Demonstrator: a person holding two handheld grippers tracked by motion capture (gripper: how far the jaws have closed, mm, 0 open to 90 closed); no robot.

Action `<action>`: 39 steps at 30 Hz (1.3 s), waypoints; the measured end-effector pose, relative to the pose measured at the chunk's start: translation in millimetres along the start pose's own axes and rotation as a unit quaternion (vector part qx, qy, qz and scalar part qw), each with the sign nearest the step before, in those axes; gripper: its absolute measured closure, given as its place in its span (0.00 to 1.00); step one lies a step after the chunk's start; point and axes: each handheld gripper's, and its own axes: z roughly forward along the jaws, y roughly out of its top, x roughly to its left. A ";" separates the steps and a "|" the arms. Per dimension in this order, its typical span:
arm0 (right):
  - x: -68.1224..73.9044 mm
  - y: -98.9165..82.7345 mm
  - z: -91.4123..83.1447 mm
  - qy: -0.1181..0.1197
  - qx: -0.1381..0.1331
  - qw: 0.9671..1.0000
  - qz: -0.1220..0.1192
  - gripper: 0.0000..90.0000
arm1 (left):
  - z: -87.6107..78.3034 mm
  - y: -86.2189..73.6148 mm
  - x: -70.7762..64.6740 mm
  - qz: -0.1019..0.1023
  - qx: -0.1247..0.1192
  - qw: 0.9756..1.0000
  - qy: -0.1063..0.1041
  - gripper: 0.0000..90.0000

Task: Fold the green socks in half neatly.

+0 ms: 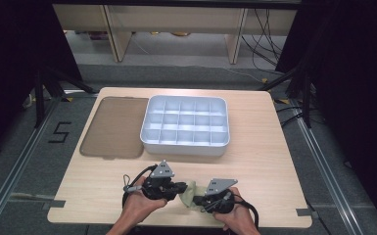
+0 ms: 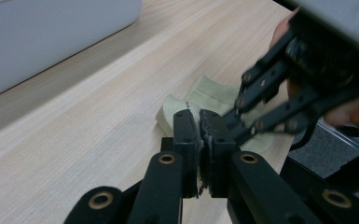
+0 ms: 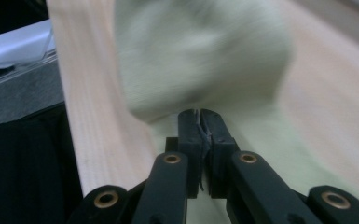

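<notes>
High view: light wooden table [image 1: 269, 147] with a white compartment tray [image 1: 185, 125] at the far centre and a brownish translucent lid [image 1: 113, 127] lying flat just left of it. At the near edge both hands hold grippers, and a pale green cloth [image 1: 188, 192] sits between them. Left gripper [image 1: 176, 188] is on the cloth's left side, right gripper [image 1: 199, 200] on its right-near side. From up here the cloth is mostly covered by the grippers, and the jaw state is too small to read.

Left gripper view fills that in: left gripper [image 2: 199, 128] has its jaws pressed together, tips at the near edge of the folded cloth [image 2: 205, 95]. Can't confirm any fabric is actually pinched between them. The right gripper [image 2: 235, 119] comes in from the right of this view, its linkage over the cloth; its tips are blocked by the left jaws. The tray wall [image 2: 51, 32] is cut off at the top left.

Right gripper view: right gripper [image 3: 199, 122] has its jaws together, clamped on the cloth [image 3: 200, 51], which bunches up right in front of the tips. The fabric is motion-blurred, so fold detail is unreadable. Table edge [image 3: 81, 116] at the left.
</notes>
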 end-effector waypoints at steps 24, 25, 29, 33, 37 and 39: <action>-32.8 -34.6 -48.1 -0.044 0.015 0.997 0.059 1.00 | 42.8 23.3 -31.9 0.023 0.012 0.999 -0.041 0.95; -33.7 -34.8 -48.2 -0.041 0.016 0.997 0.061 1.00 | 46.2 24.0 -33.5 0.020 0.013 0.999 -0.042 0.95; -37.2 -36.0 -51.3 -0.046 0.008 0.996 0.075 1.00 | 57.8 25.6 -35.5 0.022 0.018 0.999 -0.047 0.95; -43.0 -33.6 -72.5 -0.063 -0.018 0.991 0.116 1.00 | 68.6 25.6 -34.1 0.018 0.023 0.998 -0.050 0.95; -45.3 -44.5 -75.5 -0.057 -0.012 0.991 0.121 1.00 | 78.0 25.3 -37.4 0.018 0.032 0.998 -0.051 0.95; -42.6 -45.9 -72.7 -0.049 0.001 0.993 0.111 1.00 | 81.2 25.7 -40.5 0.024 0.035 0.998 -0.053 0.95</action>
